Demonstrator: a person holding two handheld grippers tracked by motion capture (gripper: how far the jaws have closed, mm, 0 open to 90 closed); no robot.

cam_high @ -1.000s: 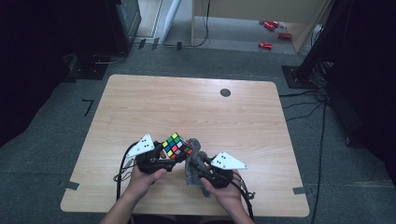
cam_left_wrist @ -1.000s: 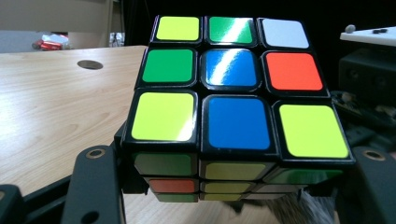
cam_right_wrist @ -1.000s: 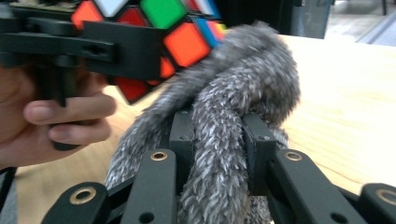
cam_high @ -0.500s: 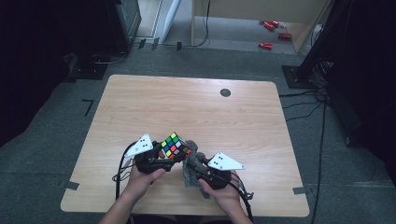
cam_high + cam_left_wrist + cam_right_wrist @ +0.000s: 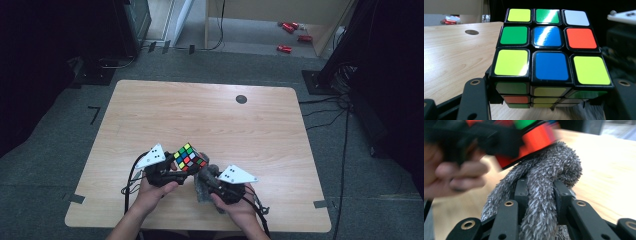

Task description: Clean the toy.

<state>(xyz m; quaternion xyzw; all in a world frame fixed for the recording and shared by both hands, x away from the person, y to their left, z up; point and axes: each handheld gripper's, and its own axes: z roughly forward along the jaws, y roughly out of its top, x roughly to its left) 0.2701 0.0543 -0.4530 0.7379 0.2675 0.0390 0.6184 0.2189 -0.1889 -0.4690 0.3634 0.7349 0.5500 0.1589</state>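
The cube (image 5: 550,53) shows yellow, green, blue, orange and white squares; the cloth (image 5: 544,195) is grey.

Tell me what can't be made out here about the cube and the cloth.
- Cube underside: left gripper view, cut off by the bottom edge and the black jaws.
- Cube in the right gripper view: motion blur smears its stickers.
- Cloth lower end: right gripper view, hidden behind the right gripper.
- Cloth's full shape: high view, too small, partly under the grey plate.
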